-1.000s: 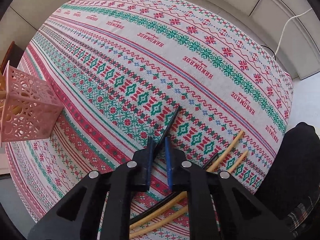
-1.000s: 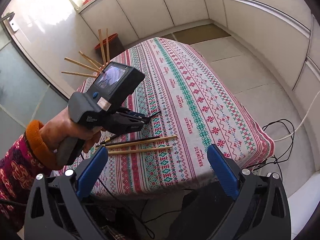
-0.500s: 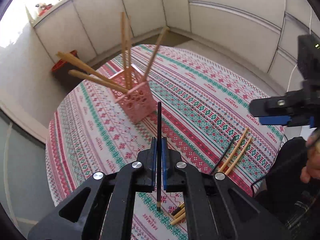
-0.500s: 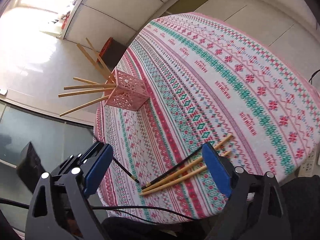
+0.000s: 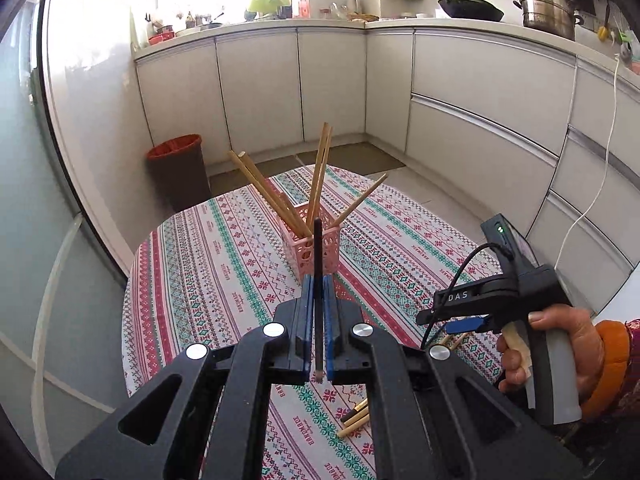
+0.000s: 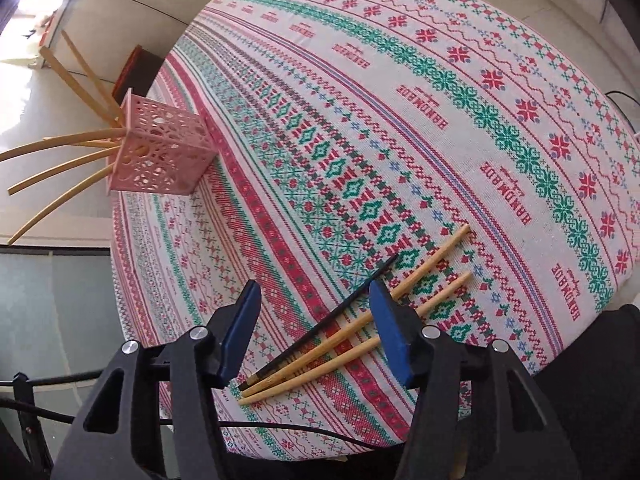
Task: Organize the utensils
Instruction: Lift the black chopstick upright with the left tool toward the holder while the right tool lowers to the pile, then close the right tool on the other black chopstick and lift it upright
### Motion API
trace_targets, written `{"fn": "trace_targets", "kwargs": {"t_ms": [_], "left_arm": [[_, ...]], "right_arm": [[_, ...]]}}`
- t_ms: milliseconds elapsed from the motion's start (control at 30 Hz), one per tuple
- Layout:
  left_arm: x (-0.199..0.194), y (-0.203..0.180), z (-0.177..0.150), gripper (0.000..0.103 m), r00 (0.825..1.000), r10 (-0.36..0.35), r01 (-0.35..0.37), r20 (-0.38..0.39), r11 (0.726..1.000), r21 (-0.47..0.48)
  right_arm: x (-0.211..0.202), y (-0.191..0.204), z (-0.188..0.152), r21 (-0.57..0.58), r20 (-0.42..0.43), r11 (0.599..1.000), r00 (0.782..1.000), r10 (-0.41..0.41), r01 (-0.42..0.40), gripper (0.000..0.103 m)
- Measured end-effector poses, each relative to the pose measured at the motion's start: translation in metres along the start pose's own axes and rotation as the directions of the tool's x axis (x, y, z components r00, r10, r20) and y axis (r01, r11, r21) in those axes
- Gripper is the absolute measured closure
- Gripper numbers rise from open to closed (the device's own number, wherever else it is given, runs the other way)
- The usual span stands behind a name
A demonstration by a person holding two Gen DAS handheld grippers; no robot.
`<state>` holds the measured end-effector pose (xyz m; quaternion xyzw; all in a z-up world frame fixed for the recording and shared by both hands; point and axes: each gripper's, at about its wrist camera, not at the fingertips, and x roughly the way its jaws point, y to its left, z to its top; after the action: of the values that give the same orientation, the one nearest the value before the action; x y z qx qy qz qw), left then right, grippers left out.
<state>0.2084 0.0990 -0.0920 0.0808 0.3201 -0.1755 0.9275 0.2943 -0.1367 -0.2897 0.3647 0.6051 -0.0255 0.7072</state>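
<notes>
1. The black chopstick [image 5: 317, 264] is clamped in the closed jaws of the left gripper [image 5: 318, 300], its long axis aimed at the pink basket [image 5: 320, 250] ahead on the bench [image 5: 224, 248].
2. The right gripper [image 6: 314, 320], jaws closing, nothing yet pinched, straddles three chopsticks [image 6: 360, 320] lying diagonally.

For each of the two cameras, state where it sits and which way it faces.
Left wrist: sits on the left tongs, faces level across the table to the kitchen cabinets; shut on a black chopstick; the right hand shows.
Right wrist: sits on the right tongs, faces steeply down at three chopsticks on the tablecloth; its jaws are closing, pads touching nothing.
Shared: the pink basket and the loose chopsticks.
</notes>
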Motion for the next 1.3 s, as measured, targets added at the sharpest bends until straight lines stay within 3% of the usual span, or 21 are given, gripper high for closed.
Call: {"fn": "trace_targets", "kwargs": {"t_ms": [233, 500, 533, 600, 700, 833, 967, 1033, 1167, 1300], "left_arm": [[-0.007, 0.009, -0.003, 0.099, 1.0, 0.0, 0.001, 0.03, 0.999, -0.036], [-0.012, 0.02, -0.004, 0.099, 0.998, 0.0, 0.005, 0.061, 0.997, -0.083], [-0.012, 0.022, -0.004, 0.099, 0.998, 0.001, 0.004, 0.062, 0.996, -0.088], [-0.013, 0.024, -0.005, 0.099, 0.998, 0.005, 0.002, 0.062, 0.995, -0.099], [-0.014, 0.029, -0.006, 0.099, 0.998, 0.008, -0.001, 0.06, 0.993, -0.118], [-0.016, 0.034, -0.007, 0.099, 0.998, 0.016, -0.007, 0.062, 0.99, -0.138], [-0.023, 0.04, -0.008, 0.099, 0.996, 0.027, -0.012, 0.081, 0.984, -0.178], [-0.027, 0.041, -0.007, 0.099, 0.995, 0.035, -0.017, 0.089, 0.98, -0.197], [-0.037, 0.042, -0.003, 0.099, 0.995, 0.04, -0.017, 0.096, 0.973, -0.229], [-0.051, 0.039, 0.003, 0.099, 0.993, 0.047, -0.018, 0.112, 0.97, -0.241]], "right_arm": [[0.025, 0.005, 0.005, 0.015, -0.027, 0.996, 0.996, -0.083, 0.083, 0.059], [0.044, 0.034, 0.001, 0.028, -0.005, 0.963, 0.963, -0.268, 0.268, 0.064], [0.046, 0.037, 0.0, 0.043, 0.013, 0.956, 0.957, -0.29, 0.289, 0.067], [0.05, 0.044, -0.001, 0.07, 0.051, 0.937, 0.937, -0.346, 0.342, 0.084], [0.053, 0.05, 0.001, 0.126, 0.08, 0.922, 0.923, -0.377, 0.366, 0.091], [0.048, 0.049, 0.011, 0.179, 0.128, 0.934, 0.934, -0.335, 0.31, 0.094], [0.047, 0.042, 0.018, 0.164, 0.171, 0.973, 0.967, -0.188, 0.16, 0.097], [0.042, 0.043, 0.02, 0.118, 0.195, 0.987, 0.973, -0.127, 0.105, 0.098], [0.014, 0.051, 0.018, -0.03, 0.261, 0.997, 0.964, -0.057, 0.067, 0.098], [-0.024, 0.062, 0.0, -0.201, 0.333, 0.979, 0.943, 0.025, 0.045, 0.098]]}}
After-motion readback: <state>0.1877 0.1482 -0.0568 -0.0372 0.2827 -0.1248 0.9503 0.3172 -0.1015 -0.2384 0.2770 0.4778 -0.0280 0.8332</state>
